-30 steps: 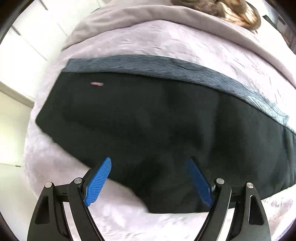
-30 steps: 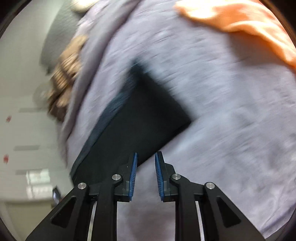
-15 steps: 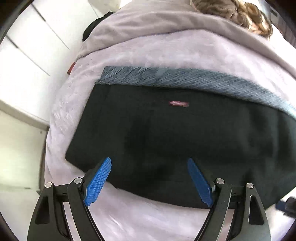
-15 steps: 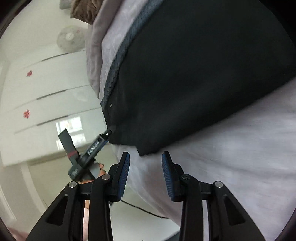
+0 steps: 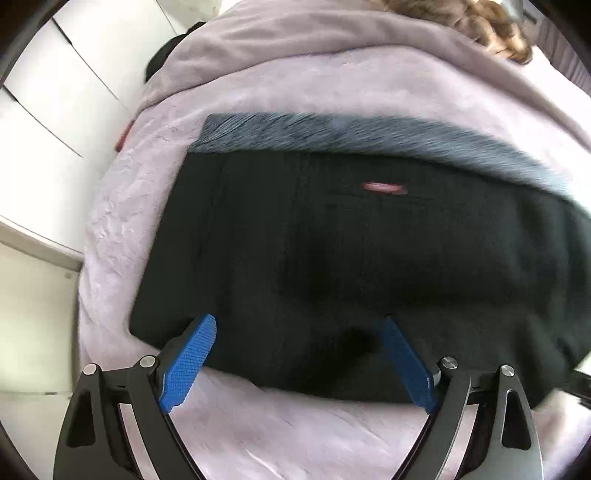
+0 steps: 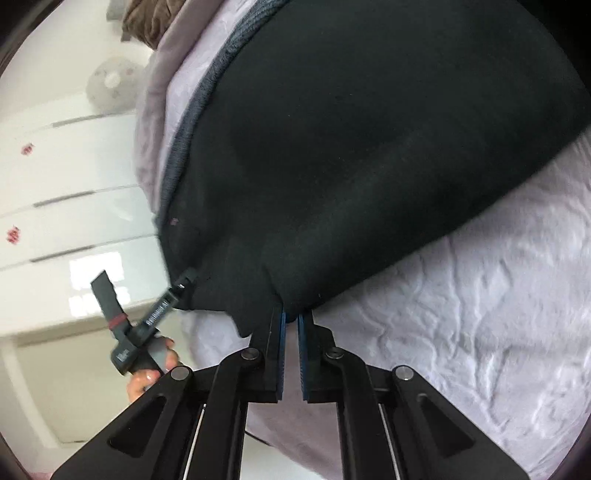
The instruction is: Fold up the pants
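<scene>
A bed covered in a pale lilac bedspread (image 5: 280,435) fills the room's middle, with white cupboard doors (image 5: 55,110) along one side. Nearest, the left gripper (image 5: 295,354) hovers low over the near edge of the black pants (image 5: 351,258), its blue fingers (image 5: 188,358) spread wide with nothing between them; one finger overlaps the hem edge, though I cannot tell whether it touches the cloth. On the other side, the right gripper (image 6: 291,317) has its pads pressed nearly together on a bunched corner of the pants (image 6: 369,147), so it looks to be pinching that fabric at the bed's edge.

The pants lie flat as a broad dark block across the bedspread, fairly smooth, with a small pink label (image 5: 384,188) facing up. Beyond it runs the grey ribbed waistband (image 5: 351,133), and farther off, something brown and curly (image 5: 495,33) rests on the raised part of the bedding.

As I judge it, the garment is laid out and perhaps folded once lengthwise, but it is still a wide slab. One corner is gripped; the left side has yet to be taken, and the crosswise folds remain.
</scene>
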A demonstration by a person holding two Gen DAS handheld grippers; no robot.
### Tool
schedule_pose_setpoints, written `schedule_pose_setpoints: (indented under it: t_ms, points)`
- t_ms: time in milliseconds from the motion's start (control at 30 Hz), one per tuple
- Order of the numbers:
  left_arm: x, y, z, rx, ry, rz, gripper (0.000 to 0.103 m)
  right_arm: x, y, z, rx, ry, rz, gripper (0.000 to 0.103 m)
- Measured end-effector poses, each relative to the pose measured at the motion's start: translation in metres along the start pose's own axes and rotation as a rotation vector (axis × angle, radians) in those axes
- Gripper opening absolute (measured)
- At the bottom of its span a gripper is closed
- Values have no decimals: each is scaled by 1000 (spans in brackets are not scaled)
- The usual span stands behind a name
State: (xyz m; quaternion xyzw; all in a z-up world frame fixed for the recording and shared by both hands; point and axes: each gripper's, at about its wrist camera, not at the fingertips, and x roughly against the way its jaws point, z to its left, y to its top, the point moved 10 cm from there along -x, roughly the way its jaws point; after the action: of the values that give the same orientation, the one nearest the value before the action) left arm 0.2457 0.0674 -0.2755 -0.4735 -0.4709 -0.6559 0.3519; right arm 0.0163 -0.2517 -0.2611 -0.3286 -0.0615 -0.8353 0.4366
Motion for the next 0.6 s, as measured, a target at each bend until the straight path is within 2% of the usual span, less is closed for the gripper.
schedule_pose_setpoints:
  t_ms: [67,133,200,300,400,467,500,600]
  points:
    - [18,-4,-22,-30,-56,-21,93,5,-3,-1,-3,14,26,13]
    - [28,-8,-52,-78,-107,-32,93,6,-7,-1,6,15,55,37]
    - [29,-13,-79,-114,-151,-17,93,9,-8,-7,-6,12,47,47]
    - [21,-21,-116,-176,-183,5,93,1,0,-5,-58,71,-14,47]
    - [5,-35,-132,-246,-141,34,93,10,15,-13,-125,127,-86,47]
    - [3,-40,-131,-238,-146,38,93,11,22,-23,-158,94,-86,20]
    - [4,-40,-130,-231,-153,38,93,10,25,-22,-153,78,-79,16]
    - [-1,-46,-130,-252,-140,30,93,15,18,-15,-74,65,-79,14]
